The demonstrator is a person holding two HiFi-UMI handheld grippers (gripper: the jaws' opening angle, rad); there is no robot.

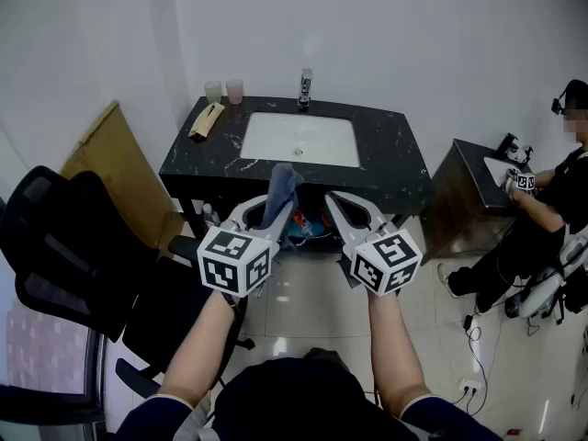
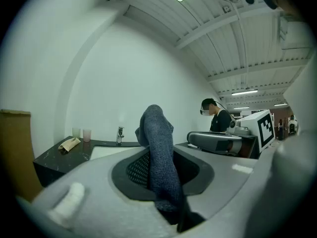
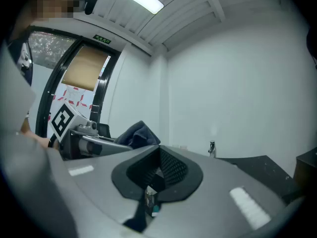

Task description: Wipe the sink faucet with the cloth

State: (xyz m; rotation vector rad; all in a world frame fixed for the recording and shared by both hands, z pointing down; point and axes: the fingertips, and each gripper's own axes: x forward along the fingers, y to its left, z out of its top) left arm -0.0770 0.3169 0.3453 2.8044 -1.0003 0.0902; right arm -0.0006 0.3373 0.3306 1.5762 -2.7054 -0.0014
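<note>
Short of the black marbled vanity counter (image 1: 386,165), I am holding both grippers out side by side, pointing toward it. My left gripper (image 1: 268,213) is clamping a dark blue-grey knitted cloth (image 2: 158,152) between its jaws; the cloth is standing up out of the grip and flopping over at its top, well apart from the counter. My right gripper (image 1: 336,200) is keeping its jaws pressed together with nothing gripped between them.

At the back edge of that counter, a small upright chrome faucet (image 1: 305,88) is standing behind a white rectangular sink basin (image 1: 299,140), which is sitting sunk into the middle of the countertop. Neither gripper is touching the faucet. On the counter's back left corner, a pale green cup (image 1: 213,91) and a pink cup (image 1: 235,90) are standing just beside each other, and a folded tan paper item (image 1: 206,121) is lying near them on the left part of the top.

Left of the counter, a flat brown cardboard sheet (image 1: 115,159) is leaning against the wall, and a black office chair (image 1: 73,246) is sitting nearer to me. Right of the counter, a person in dark clothing (image 1: 542,219) is sitting at a low brown cabinet (image 1: 464,191).
</note>
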